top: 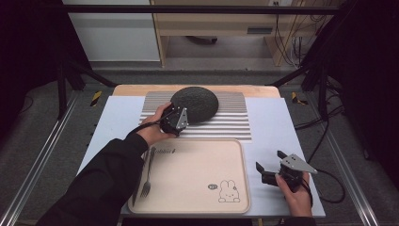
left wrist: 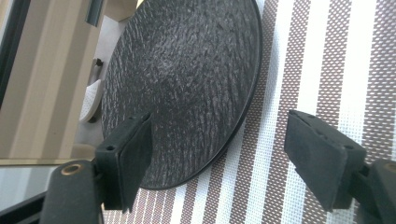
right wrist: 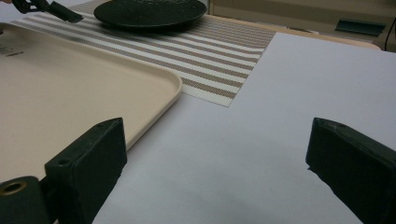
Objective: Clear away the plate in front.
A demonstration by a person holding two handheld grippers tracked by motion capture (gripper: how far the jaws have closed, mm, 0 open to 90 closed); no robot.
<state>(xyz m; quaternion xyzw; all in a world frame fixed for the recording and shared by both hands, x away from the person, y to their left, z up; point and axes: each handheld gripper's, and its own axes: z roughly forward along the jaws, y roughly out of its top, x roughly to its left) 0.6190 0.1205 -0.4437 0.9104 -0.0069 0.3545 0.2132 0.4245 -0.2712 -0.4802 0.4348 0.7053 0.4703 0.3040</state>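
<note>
In the high view, the beige tray (top: 197,183) carries a rabbit drawing and small print too faint to read, a fork (top: 147,174) lies at its 9 o'clock edge, and the left gripper (top: 175,118) reaches to the dark plate (top: 195,103) on the striped placemat (top: 230,120) at 12 o'clock. In the left gripper view, the jaws stand spread at the plate's (left wrist: 187,84) near rim, one over its face, not pinching; the plate's top is cut off. In the right gripper view, the right gripper (right wrist: 215,158) rests with jaws wide apart over the pale table cover (right wrist: 280,116) at the tray's 3 o'clock.
</note>
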